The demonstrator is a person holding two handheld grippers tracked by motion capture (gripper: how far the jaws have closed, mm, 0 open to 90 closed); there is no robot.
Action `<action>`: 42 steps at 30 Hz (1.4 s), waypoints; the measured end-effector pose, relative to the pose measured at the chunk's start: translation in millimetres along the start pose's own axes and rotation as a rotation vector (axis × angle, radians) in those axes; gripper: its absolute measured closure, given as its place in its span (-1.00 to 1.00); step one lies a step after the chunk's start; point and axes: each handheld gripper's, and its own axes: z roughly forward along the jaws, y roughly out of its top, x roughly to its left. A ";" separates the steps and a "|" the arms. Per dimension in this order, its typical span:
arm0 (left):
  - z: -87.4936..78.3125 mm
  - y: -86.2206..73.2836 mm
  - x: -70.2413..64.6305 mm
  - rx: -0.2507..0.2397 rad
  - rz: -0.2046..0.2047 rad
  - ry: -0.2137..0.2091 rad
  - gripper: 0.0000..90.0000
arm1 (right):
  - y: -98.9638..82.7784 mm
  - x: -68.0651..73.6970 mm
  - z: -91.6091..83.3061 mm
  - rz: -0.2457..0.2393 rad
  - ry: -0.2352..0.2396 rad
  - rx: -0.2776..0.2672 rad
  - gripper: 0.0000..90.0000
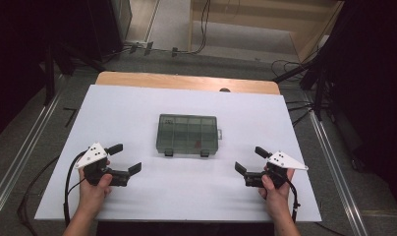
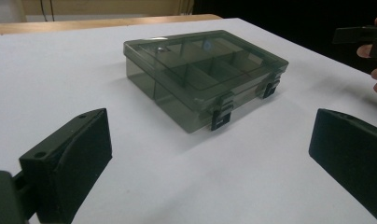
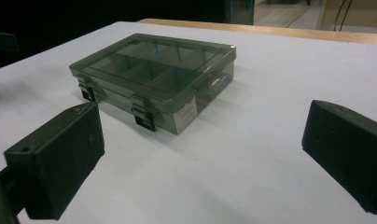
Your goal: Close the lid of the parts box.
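Both grippers are hovering low over the near part of the white table [image 1: 137,103], jaws spread wide, holding nothing: left gripper [image 1: 123,158] at near left, right gripper [image 1: 249,160] at near right. Risk: the light organizer box [image 1: 187,133] sliding away if one jaw is pushing a latch [image 2: 221,115] unopposed. Box is sitting mid-table between them, smoky translucent, lid closed, two dark latches facing near.
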 end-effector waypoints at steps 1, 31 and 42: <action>-2.2 -0.5 0.5 0.000 0.003 0.005 -1.00 | -0.6 -0.8 -1.7 -0.001 -0.004 0.002 -1.00; -59.6 -17.5 28.6 -0.005 -0.038 0.084 -1.00 | -19.1 -36.0 -60.1 0.012 -0.133 0.000 -1.00; -72.4 -22.2 39.3 0.007 -0.034 0.117 -1.00 | -26.6 -58.9 -83.7 0.038 -0.180 -0.011 -1.00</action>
